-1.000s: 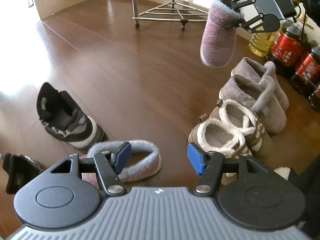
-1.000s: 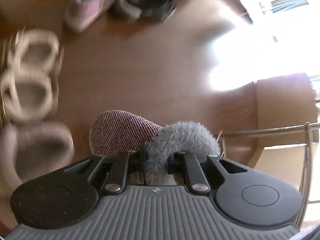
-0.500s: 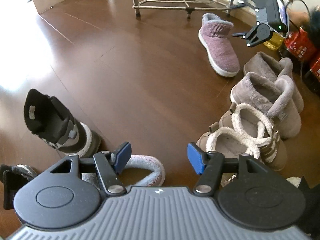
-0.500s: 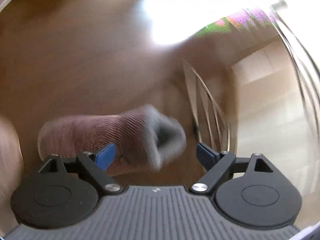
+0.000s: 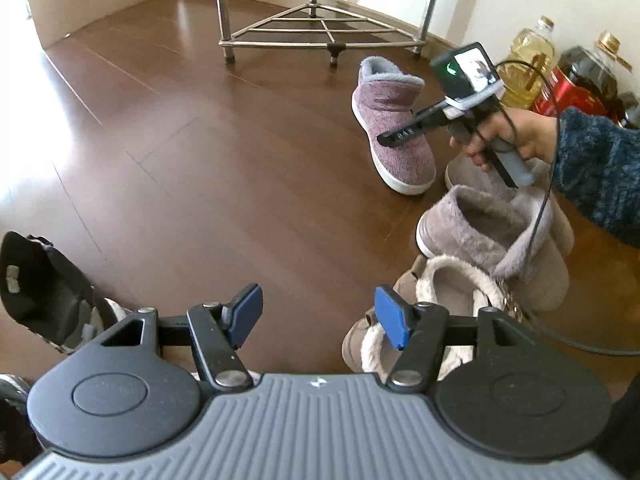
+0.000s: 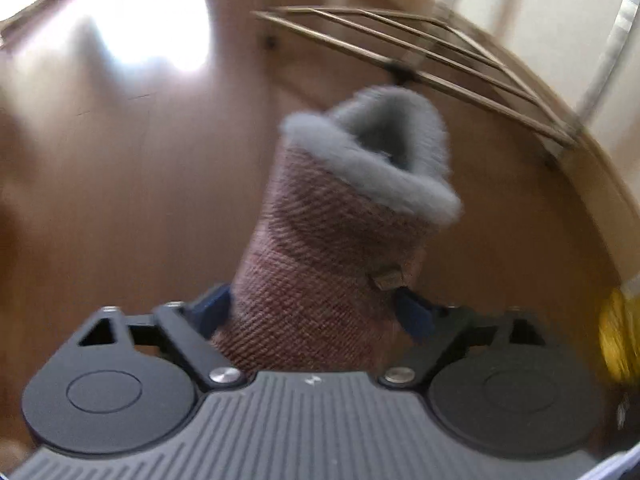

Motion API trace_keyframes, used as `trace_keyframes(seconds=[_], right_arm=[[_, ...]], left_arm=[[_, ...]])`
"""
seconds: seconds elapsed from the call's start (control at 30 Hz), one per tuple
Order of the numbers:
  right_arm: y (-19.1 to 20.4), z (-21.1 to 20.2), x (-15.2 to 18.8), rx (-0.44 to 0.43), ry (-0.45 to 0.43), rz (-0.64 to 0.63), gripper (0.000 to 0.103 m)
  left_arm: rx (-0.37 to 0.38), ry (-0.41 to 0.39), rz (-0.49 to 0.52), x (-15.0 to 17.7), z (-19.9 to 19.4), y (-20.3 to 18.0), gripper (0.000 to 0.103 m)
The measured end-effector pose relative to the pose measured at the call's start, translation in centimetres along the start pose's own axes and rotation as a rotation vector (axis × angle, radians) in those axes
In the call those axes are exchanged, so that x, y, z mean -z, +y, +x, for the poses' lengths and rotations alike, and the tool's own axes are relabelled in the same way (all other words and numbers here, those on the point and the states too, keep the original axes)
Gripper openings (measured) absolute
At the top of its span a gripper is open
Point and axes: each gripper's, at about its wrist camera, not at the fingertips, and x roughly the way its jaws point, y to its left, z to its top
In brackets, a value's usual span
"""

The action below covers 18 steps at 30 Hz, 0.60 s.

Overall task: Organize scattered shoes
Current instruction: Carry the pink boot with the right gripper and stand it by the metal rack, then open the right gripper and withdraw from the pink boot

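The left gripper (image 5: 318, 316) stands half open over bare wooden floor (image 5: 208, 168), nothing between its blue pads. The right gripper (image 6: 316, 312) has just been closing after letting go; its jaws straddle the toe of the pink slipper boot (image 6: 336, 248), but blur hides whether the pads touch the knit, so a grip cannot be told. In the left wrist view the right gripper's own tips (image 5: 394, 136) overlap that boot (image 5: 396, 136) and mask its side seam.

Hidden or cut off: the second pink slipper lies out of sight under the left gripper's body. The black sneaker (image 5: 44, 292) is cropped at the left edge. The cream fleece shoes (image 5: 444, 300) sit partly behind the left gripper's right finger. The right wrist view is smeared throughout.

A second ago the boot hung in the air from the shut right gripper; it now stands upright on its white sole on the floor, near the metal rack (image 5: 316, 28), heading the row above the grey fur boots (image 5: 488, 232). The left gripper has come forward and lower.

The boot is ribbed pink-mauve knit with a grey fleece collar and a small side tab.
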Motion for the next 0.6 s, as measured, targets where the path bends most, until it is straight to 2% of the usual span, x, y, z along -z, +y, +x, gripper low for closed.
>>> trace_keyframes(seconds=[0.2, 0.3, 0.43, 0.57, 0.6], right_arm=[[-3.4, 0.7, -1.4, -0.027, 0.010, -0.174, 0.064], [-5.0, 1.2, -1.2, -0.046, 0.024, -0.207, 0.061], [-5.2, 1.2, -0.4, -0.050, 0.023, -0.253, 0.056], [-5.3, 1.1, 0.0, -0.050, 0.052, -0.190, 0.054], [-5.0, 1.0, 0.0, -0.039, 0.057, -0.171, 0.058]], left_arm=[[0.011, 0.023, -0.005, -0.6, 2.2, -0.4, 0.064], [0.026, 0.033, 0.010, -0.5, 2.9, -1.0, 0.064], [0.045, 0.045, 0.002, -0.3, 3.5, -1.3, 0.064], [0.053, 0.045, 0.002, 0.1, 2.9, -1.5, 0.064], [0.054, 0.046, 0.001, 0.4, 2.4, -1.6, 0.064]])
